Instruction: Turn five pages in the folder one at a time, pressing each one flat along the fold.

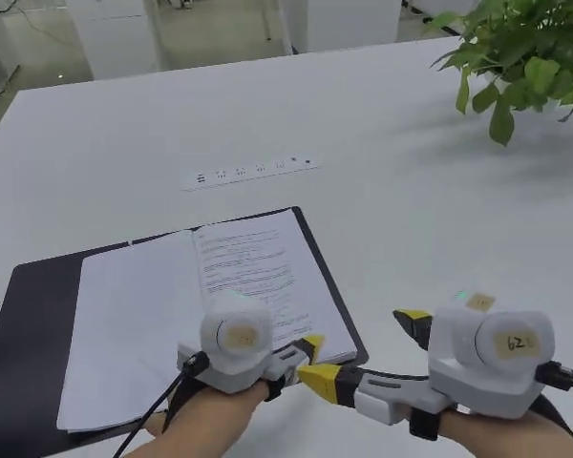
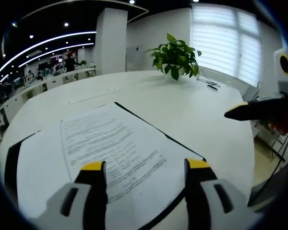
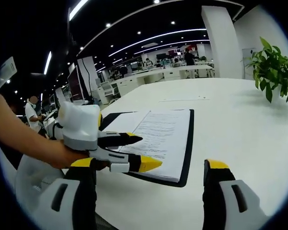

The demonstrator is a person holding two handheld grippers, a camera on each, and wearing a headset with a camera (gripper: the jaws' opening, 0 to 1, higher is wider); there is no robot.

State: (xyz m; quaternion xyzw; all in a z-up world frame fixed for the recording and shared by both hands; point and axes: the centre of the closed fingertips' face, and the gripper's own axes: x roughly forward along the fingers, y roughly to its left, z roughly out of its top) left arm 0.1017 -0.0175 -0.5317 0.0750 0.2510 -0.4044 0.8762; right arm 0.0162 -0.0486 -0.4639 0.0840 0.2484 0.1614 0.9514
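- An open folder (image 1: pixel 29 324) lies flat on the white surface (image 1: pixel 411 191), and its fold runs away from the person.
- The printed right-hand page (image 2: pixel 115 143) is directly ahead of the left claw (image 2: pixel 146 165), which is the nearer of the two and hangs over the page's near edge.
- The left claw's jaws are spread apart and grip nothing. Whether they touch the paper cannot be told.
- The right claw (image 3: pixel 154 165) sits off the folder's right side, aimed left at the page's free edge, jaws wide apart and empty.
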